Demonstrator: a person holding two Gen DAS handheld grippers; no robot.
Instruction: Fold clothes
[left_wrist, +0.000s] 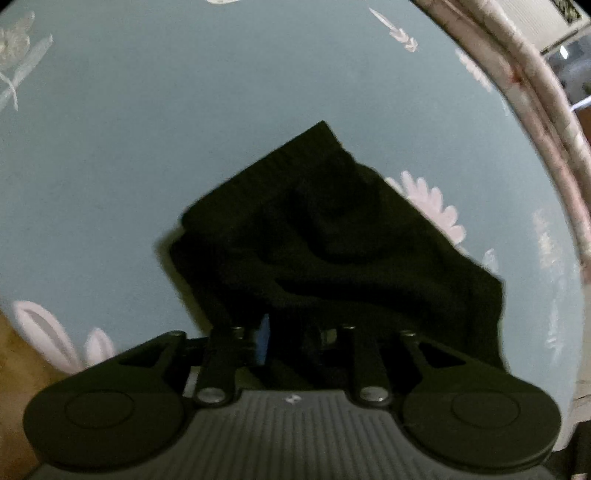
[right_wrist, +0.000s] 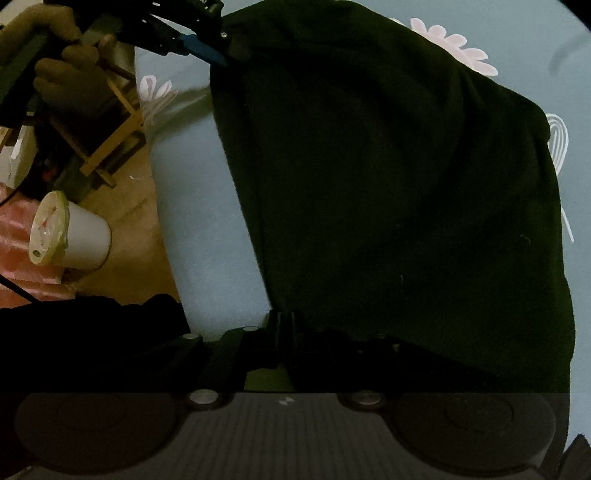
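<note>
A black garment (left_wrist: 332, 240) lies folded on a pale blue bedsheet (left_wrist: 147, 147) printed with white flowers. In the left wrist view its near edge drapes over my left gripper (left_wrist: 295, 332). The jaws stand apart, with one blue pad (left_wrist: 263, 339) showing and thin cloth between them. The right wrist view shows the same garment (right_wrist: 388, 184) filling the middle. My right gripper (right_wrist: 291, 325) is shut on its near edge, its fingers mostly hidden in the dark cloth. My left gripper (right_wrist: 218, 51) appears at the garment's far left corner, held by a hand (right_wrist: 66, 74).
The bed's piped edge (left_wrist: 535, 110) curves along the right. Beside the bed, on a brown floor (right_wrist: 129, 229), lie a white paper cup (right_wrist: 74, 236) on its side and a wooden frame (right_wrist: 114, 144). Dark fabric (right_wrist: 92, 325) sits at lower left.
</note>
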